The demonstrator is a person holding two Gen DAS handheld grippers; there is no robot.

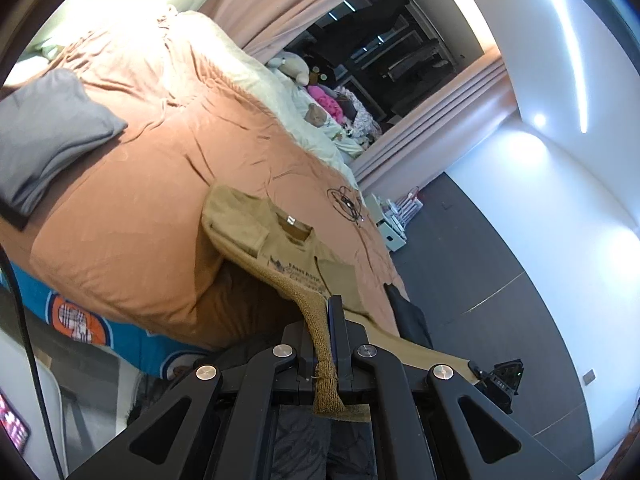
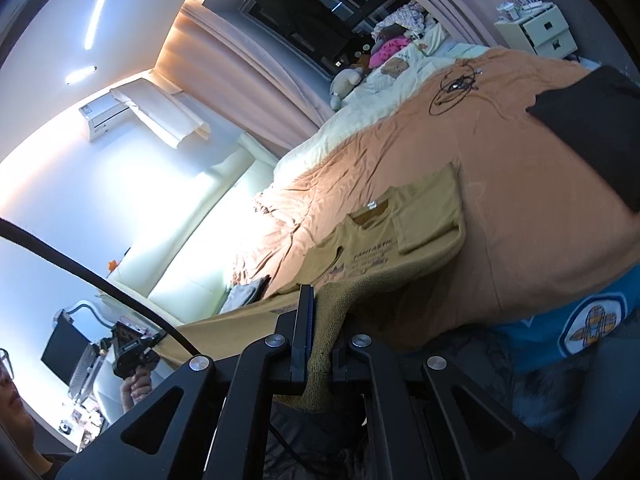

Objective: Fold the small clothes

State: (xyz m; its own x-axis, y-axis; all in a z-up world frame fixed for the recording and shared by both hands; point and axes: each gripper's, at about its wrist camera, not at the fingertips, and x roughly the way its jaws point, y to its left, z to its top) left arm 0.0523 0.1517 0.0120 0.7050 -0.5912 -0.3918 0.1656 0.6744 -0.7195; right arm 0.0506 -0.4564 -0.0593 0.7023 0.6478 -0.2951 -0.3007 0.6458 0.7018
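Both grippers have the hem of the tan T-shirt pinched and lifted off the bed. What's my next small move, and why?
Probably carry both hem corners forward toward the collar. The left gripper and right gripper are each shut on the tan T-shirt, its sleeves are already folded in, and its upper half lies flat on the orange bedcover, so laying the hem over would halve it.

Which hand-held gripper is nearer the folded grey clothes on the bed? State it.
Left. The left hand-held gripper, shut on the tan t-shirt, is on the side of the grey clothes. The right hand-held gripper holds the shirt's other bottom corner, farther away.
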